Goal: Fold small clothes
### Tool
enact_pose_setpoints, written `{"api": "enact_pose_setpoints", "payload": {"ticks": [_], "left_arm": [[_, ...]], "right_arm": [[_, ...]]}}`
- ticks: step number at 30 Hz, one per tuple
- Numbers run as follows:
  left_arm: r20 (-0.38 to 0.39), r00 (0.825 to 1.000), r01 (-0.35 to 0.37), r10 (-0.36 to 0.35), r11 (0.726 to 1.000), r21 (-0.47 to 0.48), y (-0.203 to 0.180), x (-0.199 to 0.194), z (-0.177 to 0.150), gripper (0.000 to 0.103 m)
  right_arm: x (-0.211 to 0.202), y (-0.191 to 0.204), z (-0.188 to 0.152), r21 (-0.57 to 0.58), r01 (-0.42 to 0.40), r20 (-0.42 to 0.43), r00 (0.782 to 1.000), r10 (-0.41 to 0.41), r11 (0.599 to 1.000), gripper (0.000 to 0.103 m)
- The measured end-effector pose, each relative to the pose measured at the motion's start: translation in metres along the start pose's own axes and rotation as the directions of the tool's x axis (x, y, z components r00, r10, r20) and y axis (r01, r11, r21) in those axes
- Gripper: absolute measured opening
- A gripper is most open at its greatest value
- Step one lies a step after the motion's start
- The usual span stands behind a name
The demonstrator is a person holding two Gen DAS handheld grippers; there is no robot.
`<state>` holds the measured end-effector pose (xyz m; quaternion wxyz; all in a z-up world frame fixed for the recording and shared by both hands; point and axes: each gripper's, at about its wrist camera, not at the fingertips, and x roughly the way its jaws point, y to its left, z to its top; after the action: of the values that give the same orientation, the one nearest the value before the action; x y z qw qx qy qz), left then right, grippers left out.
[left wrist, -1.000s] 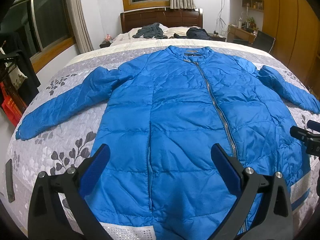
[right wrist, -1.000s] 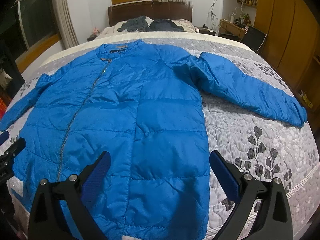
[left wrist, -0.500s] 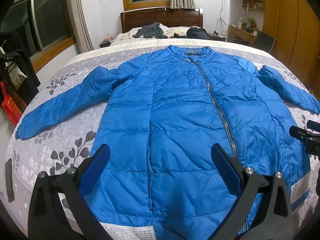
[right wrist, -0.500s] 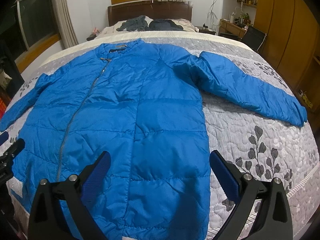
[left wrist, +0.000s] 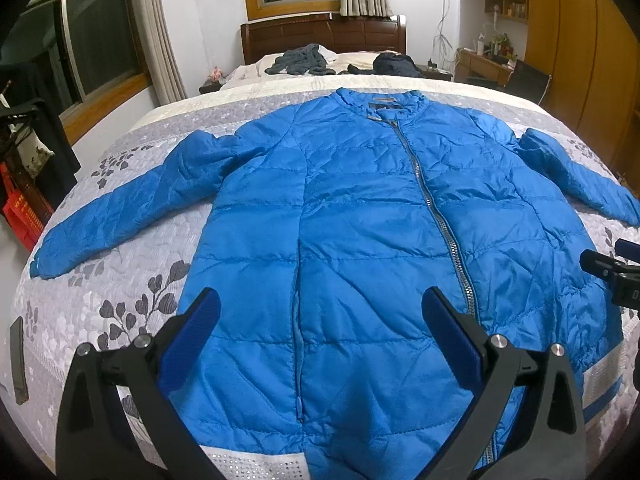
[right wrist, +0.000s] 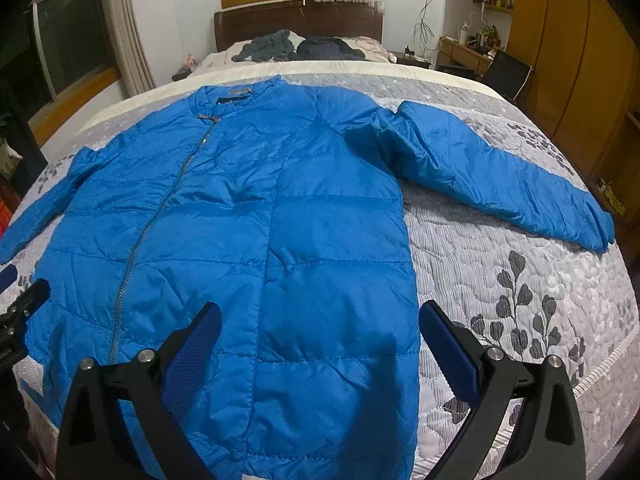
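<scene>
Bed under jacket (unfolded)

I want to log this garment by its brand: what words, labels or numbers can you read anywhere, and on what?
None can be read.
Neck label inside the collar of the blue jacket: a dark strip, print too small to read.
Red crate beside the bed: yellowish marks, too blurred to read.
Right gripper body: a cut-off light mark, unreadable.

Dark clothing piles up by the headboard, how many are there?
2. A grey pile lies on the left and a darker navy pile on the right, both on the pillow end beyond the blue jacket. More may be hidden behind them.
</scene>
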<state>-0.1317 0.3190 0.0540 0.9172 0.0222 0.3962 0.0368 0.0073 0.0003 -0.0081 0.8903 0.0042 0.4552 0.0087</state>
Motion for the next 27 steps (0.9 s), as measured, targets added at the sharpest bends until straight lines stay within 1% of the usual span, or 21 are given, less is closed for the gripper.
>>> {"api": "enact_pose_setpoints", "payload": {"ticks": [27], "left_arm": [[0.004, 1.000, -0.005, 0.005, 1.000, 0.003, -0.0011, -0.0003, -0.0006, 0.100]], "right_arm": [[0.0009, -0.0020, 0.0008, 0.002, 0.002, 0.004, 1.000, -0.002, 1.000, 0.099]]}}
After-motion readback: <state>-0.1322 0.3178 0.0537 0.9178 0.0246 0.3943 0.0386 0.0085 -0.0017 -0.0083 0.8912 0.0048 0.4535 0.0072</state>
